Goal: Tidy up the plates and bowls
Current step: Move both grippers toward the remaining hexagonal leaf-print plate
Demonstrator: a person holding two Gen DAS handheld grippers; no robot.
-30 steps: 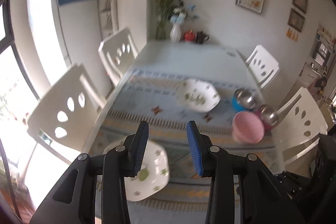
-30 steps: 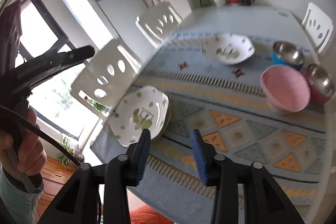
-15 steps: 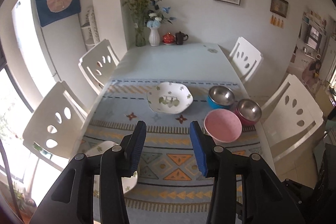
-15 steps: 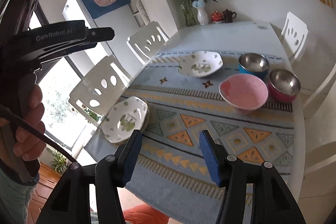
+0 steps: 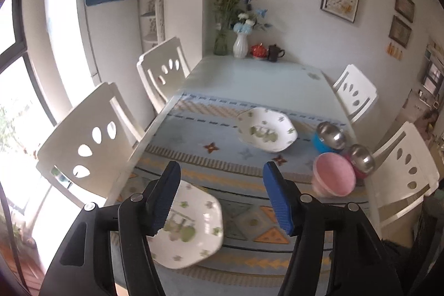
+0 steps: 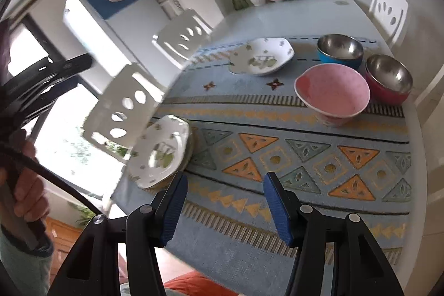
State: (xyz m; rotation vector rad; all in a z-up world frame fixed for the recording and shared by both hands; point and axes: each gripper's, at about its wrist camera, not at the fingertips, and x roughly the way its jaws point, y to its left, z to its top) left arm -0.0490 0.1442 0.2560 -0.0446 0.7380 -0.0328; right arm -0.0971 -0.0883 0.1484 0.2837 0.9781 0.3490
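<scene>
The left tool, its jaws just widened, and the right tool are held apart and empty above the table. Floral plates are stacked at seven o'clock; farther off, a floral dish at twelve and a pink bowl with two steel bowls at two are seen.

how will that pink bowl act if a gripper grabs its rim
The pink bowl looks glazed and rigid, so probably slippery and chip-prone under hard pads. Its wide mouth over a narrower foot suggests it may tip if lifted by one side. The woven table runner should resist sliding.
</scene>
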